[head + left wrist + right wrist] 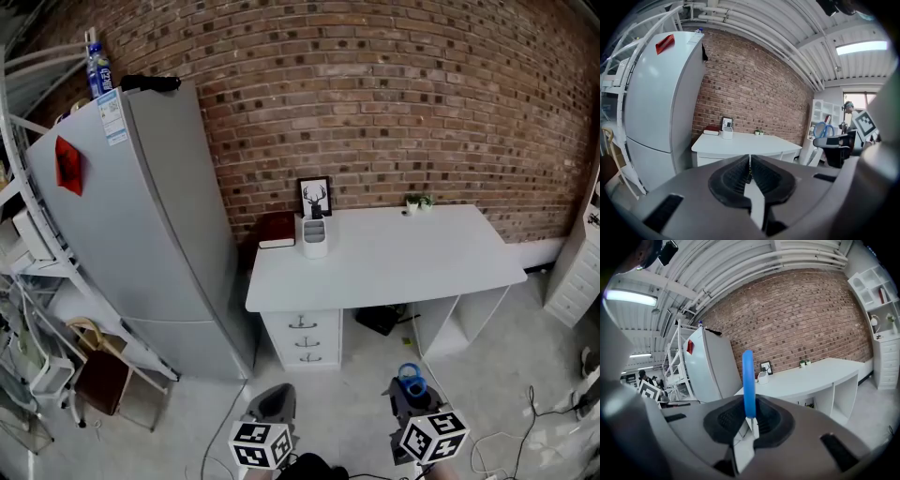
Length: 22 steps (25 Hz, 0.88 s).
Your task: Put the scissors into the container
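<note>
Right gripper (749, 420): jaws pinching the blue-handled scissors (748, 380), with the handle loop standing edge-on above the pads. Left gripper (750, 171): jaws pressed together, nothing between them. I hold both low, well short of the white desk (403, 262). The white container (315, 237) sits at the desk's back left, just in front of a framed deer picture (315, 197). Beside it lies what looks like a dark red book (277, 230). A grey fridge (141, 225) stands left of the desk.

You stand in a loft-style home office, brick wall (394, 94), white desk (422, 258), tall fridge (122, 234), metal shelving (676, 359), bare ceiling pipes (740, 21) overhead
</note>
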### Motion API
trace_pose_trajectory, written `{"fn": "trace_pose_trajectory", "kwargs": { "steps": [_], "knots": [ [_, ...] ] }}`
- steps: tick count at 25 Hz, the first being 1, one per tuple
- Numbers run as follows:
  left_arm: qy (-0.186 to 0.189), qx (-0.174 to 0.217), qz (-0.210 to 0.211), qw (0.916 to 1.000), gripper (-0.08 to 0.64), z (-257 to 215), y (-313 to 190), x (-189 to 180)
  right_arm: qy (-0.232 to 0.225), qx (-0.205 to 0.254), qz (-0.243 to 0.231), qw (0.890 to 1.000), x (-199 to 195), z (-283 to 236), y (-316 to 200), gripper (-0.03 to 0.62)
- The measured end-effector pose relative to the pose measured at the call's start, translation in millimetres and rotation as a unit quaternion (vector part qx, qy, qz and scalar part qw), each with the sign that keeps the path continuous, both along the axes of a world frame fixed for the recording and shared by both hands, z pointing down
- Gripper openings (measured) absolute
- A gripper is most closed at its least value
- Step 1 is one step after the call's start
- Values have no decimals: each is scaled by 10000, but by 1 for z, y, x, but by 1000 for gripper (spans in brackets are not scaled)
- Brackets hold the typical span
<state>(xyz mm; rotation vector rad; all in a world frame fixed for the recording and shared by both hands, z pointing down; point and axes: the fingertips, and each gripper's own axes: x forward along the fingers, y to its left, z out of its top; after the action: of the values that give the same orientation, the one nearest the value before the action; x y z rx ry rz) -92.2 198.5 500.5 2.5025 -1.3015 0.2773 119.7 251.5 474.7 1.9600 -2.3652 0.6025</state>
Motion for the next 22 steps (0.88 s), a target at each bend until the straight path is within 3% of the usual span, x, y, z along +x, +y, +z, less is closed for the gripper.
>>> {"fn": "trace_pose_trajectory", "kwargs": {
  "steps": [12,22],
  "knots": [
    [-113,27,-116,9999,20,-2,-30,5,-168,-66,-69,9998,7,9,-30,40],
    [-170,10,-13,9999,20,8,-131,10,-104,-76,-17,9999,10,14,-121,40]
  ]
}}
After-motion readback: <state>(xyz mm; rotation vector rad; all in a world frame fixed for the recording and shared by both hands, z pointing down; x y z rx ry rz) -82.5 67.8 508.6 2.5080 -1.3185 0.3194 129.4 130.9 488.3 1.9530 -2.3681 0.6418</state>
